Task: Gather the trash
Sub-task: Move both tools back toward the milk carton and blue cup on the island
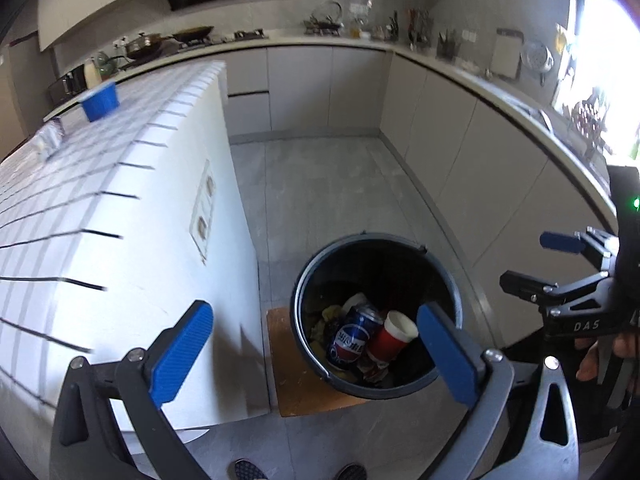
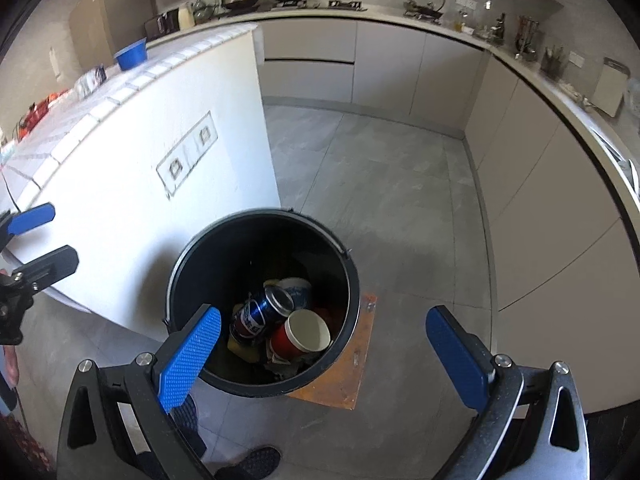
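Left wrist view: The left gripper (image 1: 316, 356) is spread wide and holds nothing. Below it the bin (image 1: 400, 242) stands on a brown board (image 1: 296, 380) on the floor (image 1: 320, 184), close beside the end wall of the tiled counter (image 1: 120, 184). Inside lie a can (image 1: 352, 338), a red cup (image 1: 390, 340) and crumpled scraps. A blue tub (image 1: 100, 100) and a clear wrapper (image 1: 50, 140) sit near the counter's far edge; these appear to be the trash left to collect. The right gripper (image 1: 532, 262) shows at the frame's right edge, also empty, jaws parted.

Right wrist view: The right gripper (image 2: 324, 354) is wide open and empty above the bin (image 2: 192, 252). The can (image 2: 260, 314) leans on the cup (image 2: 302, 338). The tub (image 2: 132, 55) stands at the counter (image 2: 120, 92) edge, the wrapper (image 2: 90, 80) near it; red items farther along are too blurred to identify.

Handling, as judged: the tub is light, thin-walled and smooth; grip across the rim with light pressure to avoid crushing or slipping. The wrapper is soft and crackly; pinch a raised fold. Open floor lies beyond and right of the bin; the counter wall limits movement on the left.
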The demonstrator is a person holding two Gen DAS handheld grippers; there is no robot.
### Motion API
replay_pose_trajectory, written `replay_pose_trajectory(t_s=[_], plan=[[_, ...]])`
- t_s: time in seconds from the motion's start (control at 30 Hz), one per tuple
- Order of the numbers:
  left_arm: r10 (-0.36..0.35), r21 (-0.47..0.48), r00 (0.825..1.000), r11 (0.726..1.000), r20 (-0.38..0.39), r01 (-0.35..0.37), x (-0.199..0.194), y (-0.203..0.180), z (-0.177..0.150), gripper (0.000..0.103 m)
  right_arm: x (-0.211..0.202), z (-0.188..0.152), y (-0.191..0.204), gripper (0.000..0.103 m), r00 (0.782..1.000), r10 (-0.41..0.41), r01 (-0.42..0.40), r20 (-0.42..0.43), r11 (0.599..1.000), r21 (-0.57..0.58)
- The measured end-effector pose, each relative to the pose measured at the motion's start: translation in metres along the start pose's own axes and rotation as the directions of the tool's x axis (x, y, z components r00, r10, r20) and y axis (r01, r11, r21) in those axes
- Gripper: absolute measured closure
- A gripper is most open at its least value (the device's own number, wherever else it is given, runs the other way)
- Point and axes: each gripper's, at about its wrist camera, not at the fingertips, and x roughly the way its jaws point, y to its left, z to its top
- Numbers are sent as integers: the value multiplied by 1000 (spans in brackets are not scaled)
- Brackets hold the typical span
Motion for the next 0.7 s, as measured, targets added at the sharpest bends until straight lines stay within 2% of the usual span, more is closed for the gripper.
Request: replay_pose_trajectory(t_s=[0.23,0.43,0.6,0.7], plan=[[55,-45,996,998,74,-52,-30,25,10,0,-30,17,12,0,998,16,-16,67,1000,3],[142,-112,981,985,135,-127,-51,55,12,0,-41,39,38,0,993,42,-38,114,999,-39],[182,-167,972,973,147,-157,-62,85,12,0,-47,60,68,0,989,80,-69,122,993,-97],[232,-180,962,962,144,-205,-67,100,12,0,-50,69,85,0,987,91,-73,131,988,-139]])
